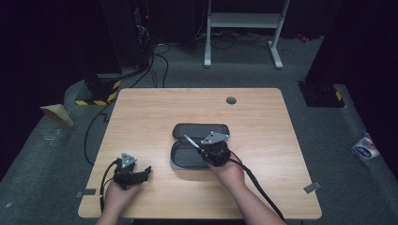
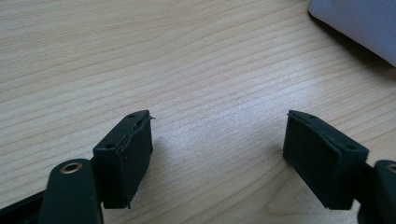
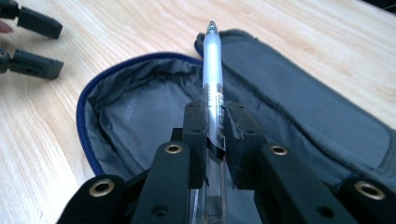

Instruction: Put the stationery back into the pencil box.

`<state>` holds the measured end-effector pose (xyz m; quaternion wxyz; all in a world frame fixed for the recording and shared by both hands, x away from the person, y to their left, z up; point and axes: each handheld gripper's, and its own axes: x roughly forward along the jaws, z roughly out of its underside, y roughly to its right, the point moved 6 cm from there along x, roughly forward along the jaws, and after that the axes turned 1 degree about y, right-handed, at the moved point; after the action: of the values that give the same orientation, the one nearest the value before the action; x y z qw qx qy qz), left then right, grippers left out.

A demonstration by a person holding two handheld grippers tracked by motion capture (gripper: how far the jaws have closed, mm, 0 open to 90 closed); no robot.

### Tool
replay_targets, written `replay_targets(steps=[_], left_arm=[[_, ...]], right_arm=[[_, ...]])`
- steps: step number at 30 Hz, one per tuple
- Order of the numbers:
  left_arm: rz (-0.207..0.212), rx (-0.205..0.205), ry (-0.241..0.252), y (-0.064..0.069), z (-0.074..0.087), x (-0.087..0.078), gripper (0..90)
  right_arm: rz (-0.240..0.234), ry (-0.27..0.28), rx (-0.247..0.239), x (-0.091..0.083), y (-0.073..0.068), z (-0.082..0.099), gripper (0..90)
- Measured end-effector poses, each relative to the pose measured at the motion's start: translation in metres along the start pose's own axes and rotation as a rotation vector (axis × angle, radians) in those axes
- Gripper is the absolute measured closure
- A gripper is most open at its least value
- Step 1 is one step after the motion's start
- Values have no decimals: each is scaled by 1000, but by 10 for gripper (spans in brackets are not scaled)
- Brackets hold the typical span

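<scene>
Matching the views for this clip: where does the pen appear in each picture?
High view: the pen juts from the right gripper over the open pencil case, mid-table.
Left gripper view: no pen; a pale corner at top right, too cropped to identify.
Right gripper view: pen centred, clamped between the jaws.
Shared landmark: the pencil case.

Black claws (image 1: pixel 146 171); brass-ringed screw holes; grey three-cornered plates; black trailing cables.

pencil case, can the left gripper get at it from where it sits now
Probably yes: the left gripper is open and holds nothing, with bare table between it and the open pencil case. The right gripper holds a pen over it.
</scene>
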<state>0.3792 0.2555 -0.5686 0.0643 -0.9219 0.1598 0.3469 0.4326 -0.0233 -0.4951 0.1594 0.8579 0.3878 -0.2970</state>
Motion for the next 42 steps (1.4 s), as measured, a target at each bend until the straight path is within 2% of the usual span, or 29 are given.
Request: replay_targets(steps=[9, 16, 17, 19, 20, 21, 26, 38, 42], left_arm=[[1, 4, 1, 0, 0, 0, 241], [1, 3, 1, 0, 0, 0, 240], [1, 3, 1, 0, 0, 0, 241], [2, 1, 1, 0, 0, 0, 241], [1, 3, 1, 0, 0, 0, 241], [3, 4, -1, 0, 0, 0, 241], [1, 3, 1, 0, 0, 0, 241], [1, 1, 1, 0, 0, 0, 241], [1, 0, 1, 0, 0, 0, 241]], right_arm=[[-12, -35, -6, 6, 0, 7, 786], [-16, -45, 7, 9, 3, 11, 780], [-13, -45, 10, 9, 3, 11, 765], [-14, -33, 28, 10, 4, 10, 673], [-14, -35, 39, 9, 5, 10, 674], [-24, -32, 50, 9, 4, 10, 677], [-19, -24, 40, 5, 4, 8, 661], [10, -10, 40, -8, 7, 11, 590], [26, 6, 57, -16, 11, 12, 561]])
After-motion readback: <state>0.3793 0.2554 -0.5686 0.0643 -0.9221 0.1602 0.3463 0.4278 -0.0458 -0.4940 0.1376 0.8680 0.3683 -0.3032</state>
